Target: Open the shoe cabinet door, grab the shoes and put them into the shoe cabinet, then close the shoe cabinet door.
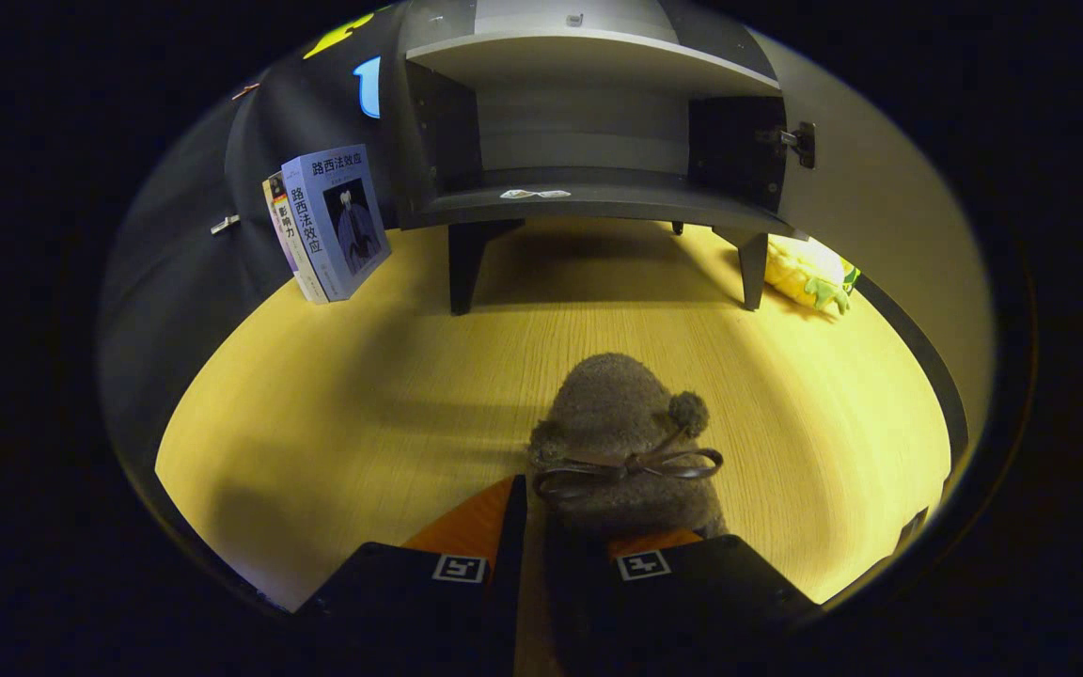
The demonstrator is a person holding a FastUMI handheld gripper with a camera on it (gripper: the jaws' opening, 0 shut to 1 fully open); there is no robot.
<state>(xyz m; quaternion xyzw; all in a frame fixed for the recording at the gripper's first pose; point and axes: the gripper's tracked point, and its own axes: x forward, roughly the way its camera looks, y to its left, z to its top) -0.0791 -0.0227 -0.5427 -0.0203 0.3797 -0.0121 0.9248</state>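
A brown fuzzy shoe (621, 428) with a thin bow and a pom-pom sits at my fingertips, its toe pointing toward the cabinet. My gripper (562, 519) is shut on the shoe's rear edge, one finger (485, 522) at its left side and the other (656, 543) partly covered by it. Beyond the shoe stands the dark shoe cabinet (588, 202) on short legs, with its bottom compartment and the shelf above bare. Its door (866, 197) is swung open to the right on a hinge (797, 141).
Two books (325, 226) lean against the booth wall left of the cabinet. A yellow plush toy (809, 275) lies by the cabinet's right leg, under the open door. The wooden tabletop (363, 404) stretches between my fingers and the cabinet.
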